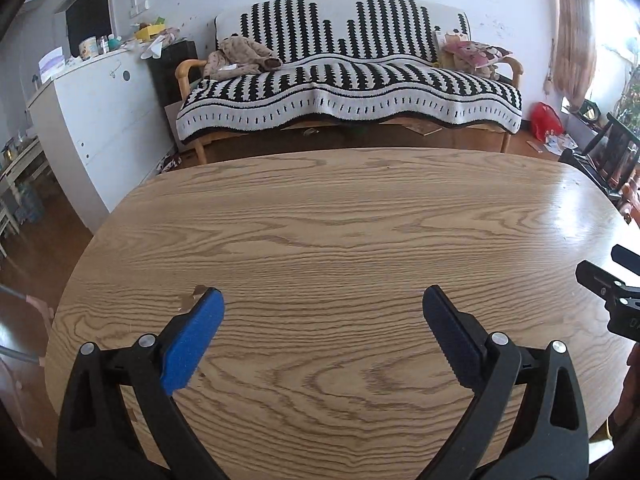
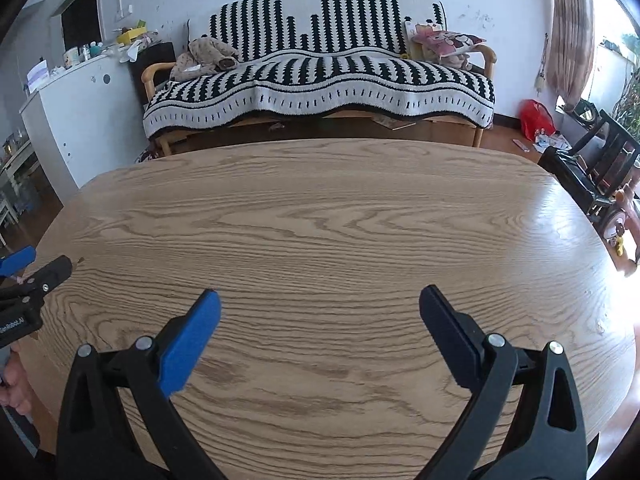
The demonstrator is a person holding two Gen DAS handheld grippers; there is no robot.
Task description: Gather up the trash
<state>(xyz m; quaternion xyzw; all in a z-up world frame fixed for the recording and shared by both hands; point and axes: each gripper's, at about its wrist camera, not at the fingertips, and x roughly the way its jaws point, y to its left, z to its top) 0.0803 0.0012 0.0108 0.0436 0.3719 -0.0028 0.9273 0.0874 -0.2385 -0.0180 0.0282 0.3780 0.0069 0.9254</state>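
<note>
My left gripper (image 1: 322, 300) is open and empty, held low over the oval wooden table (image 1: 320, 216). My right gripper (image 2: 320, 300) is also open and empty over the same table (image 2: 320, 208). Each gripper shows at the edge of the other's view: the right one at the right edge of the left wrist view (image 1: 616, 276), the left one at the left edge of the right wrist view (image 2: 32, 272). No trash shows on the tabletop. A few small chipped spots (image 1: 192, 296) mark the wood by my left fingertip.
A sofa with a black-and-white blanket (image 1: 352, 80) stands beyond the table, soft toys on it. A white cabinet (image 1: 96, 120) is at the left. A red bag (image 1: 546, 120) and scattered papers lie on the floor at right, near a dark chair (image 2: 600, 168).
</note>
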